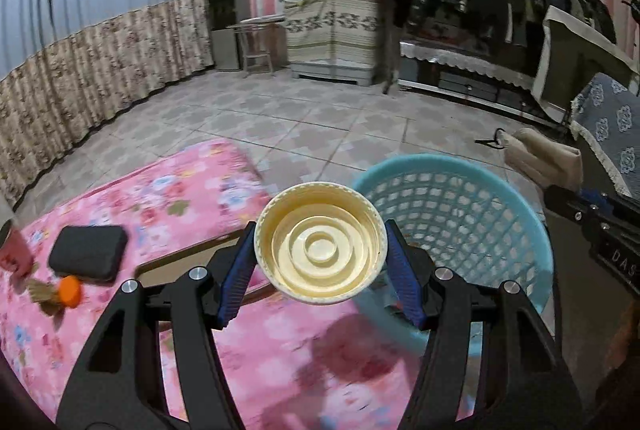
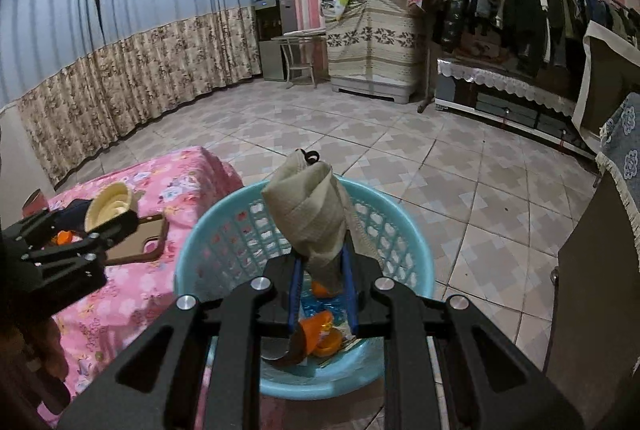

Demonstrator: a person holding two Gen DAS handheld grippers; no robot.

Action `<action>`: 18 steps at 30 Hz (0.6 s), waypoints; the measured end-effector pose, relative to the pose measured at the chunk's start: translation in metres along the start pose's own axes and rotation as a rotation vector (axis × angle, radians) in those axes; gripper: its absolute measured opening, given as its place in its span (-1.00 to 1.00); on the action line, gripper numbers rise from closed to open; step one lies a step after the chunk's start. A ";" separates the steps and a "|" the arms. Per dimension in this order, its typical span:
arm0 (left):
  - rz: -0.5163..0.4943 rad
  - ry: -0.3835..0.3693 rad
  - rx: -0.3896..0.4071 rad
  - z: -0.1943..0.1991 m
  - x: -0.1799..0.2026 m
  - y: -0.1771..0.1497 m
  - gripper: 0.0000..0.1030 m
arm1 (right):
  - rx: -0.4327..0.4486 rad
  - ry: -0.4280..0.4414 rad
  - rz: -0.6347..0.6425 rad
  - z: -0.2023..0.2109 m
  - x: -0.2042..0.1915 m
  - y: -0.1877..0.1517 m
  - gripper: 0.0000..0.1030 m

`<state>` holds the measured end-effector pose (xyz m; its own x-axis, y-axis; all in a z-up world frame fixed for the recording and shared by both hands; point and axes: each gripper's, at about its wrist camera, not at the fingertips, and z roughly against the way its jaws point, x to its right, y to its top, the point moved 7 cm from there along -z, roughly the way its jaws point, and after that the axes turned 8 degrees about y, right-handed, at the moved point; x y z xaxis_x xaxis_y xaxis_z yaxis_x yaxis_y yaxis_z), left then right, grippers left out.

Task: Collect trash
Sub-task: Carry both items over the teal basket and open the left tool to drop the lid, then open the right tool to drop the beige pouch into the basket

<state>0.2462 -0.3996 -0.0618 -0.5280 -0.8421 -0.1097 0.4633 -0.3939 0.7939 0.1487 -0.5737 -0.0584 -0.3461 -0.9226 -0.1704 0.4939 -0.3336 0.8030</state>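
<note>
My left gripper [image 1: 320, 262] is shut on a cream plastic lid [image 1: 320, 244], held above the pink floral table cover [image 1: 168, 190] just left of the light blue mesh basket [image 1: 516, 206]. It also shows in the right wrist view [image 2: 108, 208] with the lid [image 2: 110, 200]. My right gripper [image 2: 322, 270] is shut on a folded beige cloth [image 2: 310, 214], held over the blue basket [image 2: 192, 254]. Orange caps [image 2: 322, 330] and other scraps lie in the basket's bottom. The cloth also shows in the left wrist view [image 1: 540, 156].
On the pink cover lie a black sponge [image 1: 88, 252], an orange cap [image 1: 70, 290] with a brown scrap, a pink cup [image 1: 14, 254] and a brown phone case [image 2: 140, 240]. A dark cabinet [image 2: 596, 290] stands right. Tiled floor lies beyond.
</note>
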 end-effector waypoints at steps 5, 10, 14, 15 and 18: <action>-0.024 -0.042 0.002 -0.012 0.032 0.011 0.18 | -0.016 -0.016 -0.012 -0.007 0.016 -0.003 -0.65; -0.032 -0.071 -0.019 -0.021 0.050 0.016 0.22 | -0.018 -0.018 -0.021 -0.009 0.026 -0.003 -0.65; -0.014 -0.059 -0.004 -0.018 0.046 0.022 0.66 | -0.019 -0.016 -0.024 -0.009 0.027 -0.004 -0.65; -0.014 -0.049 0.003 -0.017 0.043 0.023 0.67 | -0.021 -0.013 -0.025 -0.009 0.026 -0.005 -0.65; -0.012 0.003 0.016 -0.010 0.025 0.026 0.76 | -0.029 -0.010 -0.019 -0.012 0.024 -0.006 -0.65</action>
<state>0.2524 -0.4352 -0.0499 -0.5315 -0.8383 -0.1214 0.4453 -0.3984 0.8019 0.1469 -0.5961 -0.0738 -0.3636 -0.9140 -0.1801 0.5099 -0.3570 0.7826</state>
